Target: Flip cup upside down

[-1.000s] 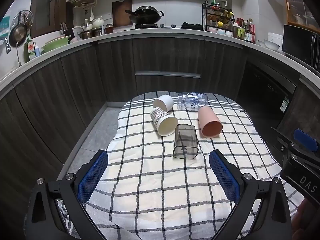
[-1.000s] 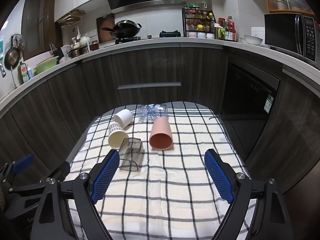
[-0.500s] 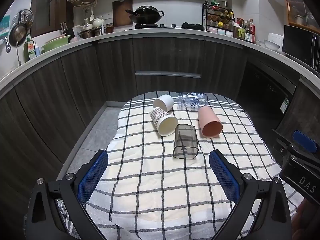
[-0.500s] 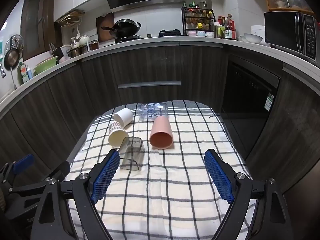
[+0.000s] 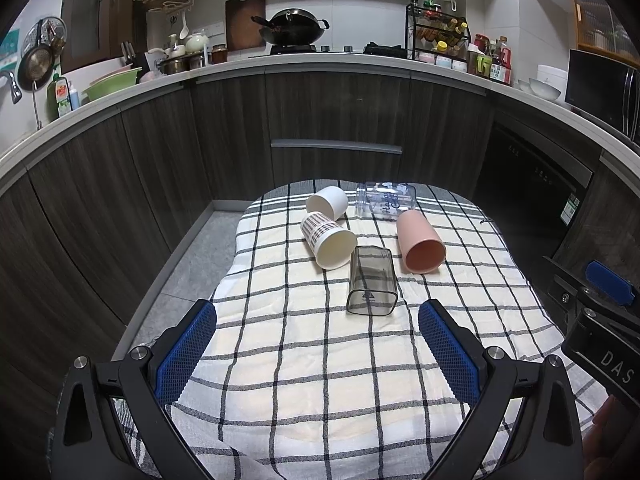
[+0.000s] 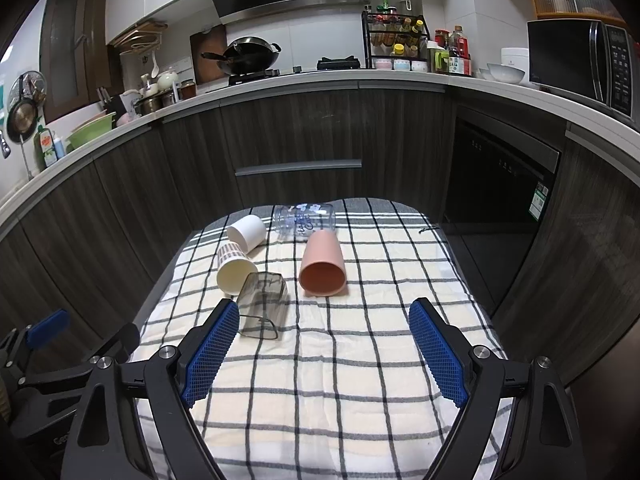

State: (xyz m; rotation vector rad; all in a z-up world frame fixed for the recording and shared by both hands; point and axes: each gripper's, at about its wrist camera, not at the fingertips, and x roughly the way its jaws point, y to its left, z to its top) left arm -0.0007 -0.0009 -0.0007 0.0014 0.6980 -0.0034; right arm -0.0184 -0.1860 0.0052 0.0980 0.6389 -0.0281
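While five cups lie tipped mid-frame on the checked surface (image 5: 320, 364), both tongs stand apart. The left tongs (image 5: 317, 350) and right tongs (image 6: 324, 350) grip nothing.

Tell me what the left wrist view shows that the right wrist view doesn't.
Only the left wrist view shows the open left gripper head-on. Only the right wrist view shows the microwave front and the open right gripper head-on. Both show the five tipped cups on the checked cloth, including the pink cup and the smoky square cup.

Home kitchen, wok (image 5: 294, 29) on stove, microwave (image 6: 580, 60)
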